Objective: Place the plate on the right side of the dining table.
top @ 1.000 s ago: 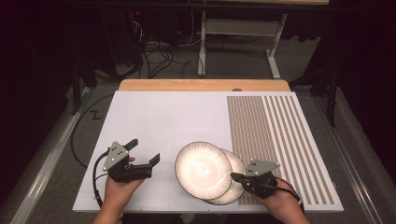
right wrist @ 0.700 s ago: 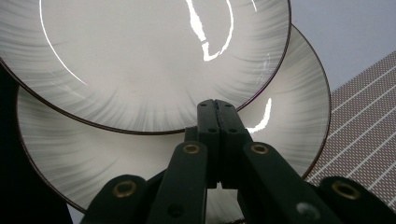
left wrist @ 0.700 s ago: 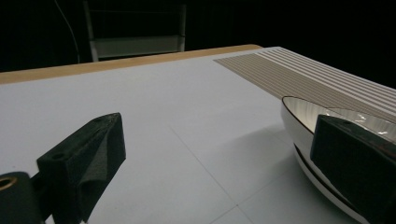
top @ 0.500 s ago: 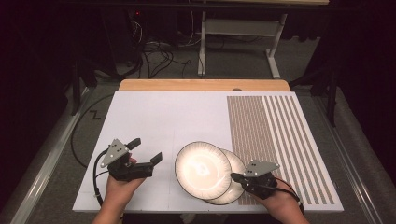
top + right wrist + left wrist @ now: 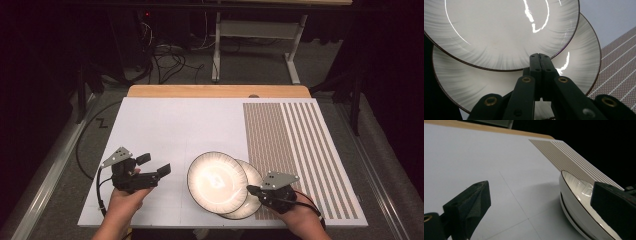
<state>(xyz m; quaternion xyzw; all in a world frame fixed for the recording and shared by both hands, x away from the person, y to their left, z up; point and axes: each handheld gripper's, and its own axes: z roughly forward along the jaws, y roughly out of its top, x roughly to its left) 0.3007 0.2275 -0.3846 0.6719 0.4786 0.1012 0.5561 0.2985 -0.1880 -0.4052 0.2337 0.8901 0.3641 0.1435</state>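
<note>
white plates (image 5: 220,184) unmoved; left claw (image 5: 154,166) has edged slightly toward them.

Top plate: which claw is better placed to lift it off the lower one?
Left, probably. The left claw is open, facing the top plate rim. The right claw is shut over the lower plate.

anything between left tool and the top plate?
Nothing: bare white table between the left tool and top plate, per the high view.
</note>
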